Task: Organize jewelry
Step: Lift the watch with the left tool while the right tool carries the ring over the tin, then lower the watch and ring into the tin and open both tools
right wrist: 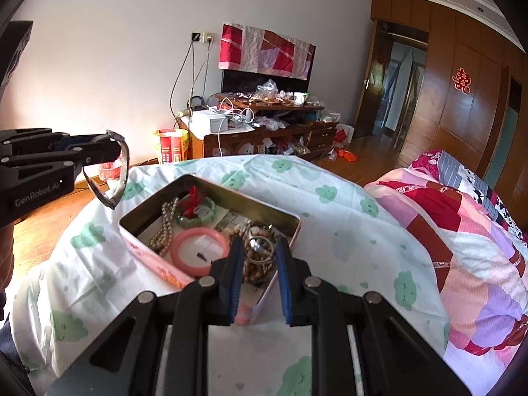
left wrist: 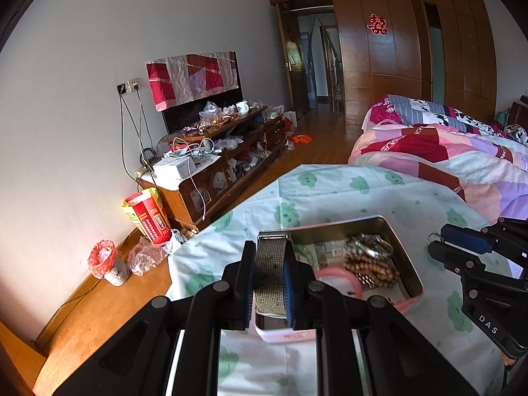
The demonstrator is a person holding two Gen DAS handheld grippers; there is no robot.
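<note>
My left gripper [left wrist: 270,274] is shut on a metal mesh watch band [left wrist: 271,272] and holds it in the air over the near left end of the open tin box [left wrist: 407,254]. From the right wrist view the band [right wrist: 120,171] hangs as a loop from the left gripper [right wrist: 114,147] above the box's left rim [right wrist: 148,201]. The box holds a pink bangle [right wrist: 199,250], a pearl string [right wrist: 165,226], a green bangle [right wrist: 201,213], wooden beads [left wrist: 369,265] and silver rings [right wrist: 260,246]. My right gripper [right wrist: 259,270] is open and empty over the box's near right corner; it also shows in the left wrist view [left wrist: 439,242].
The box lies on a white cloth with green prints [right wrist: 330,211] over a table. A bed with a patchwork quilt [right wrist: 462,231] is at the right. A cluttered wooden TV cabinet [right wrist: 264,125] stands against the far wall, with a red bag [left wrist: 148,217] and a bin [left wrist: 109,262] on the floor.
</note>
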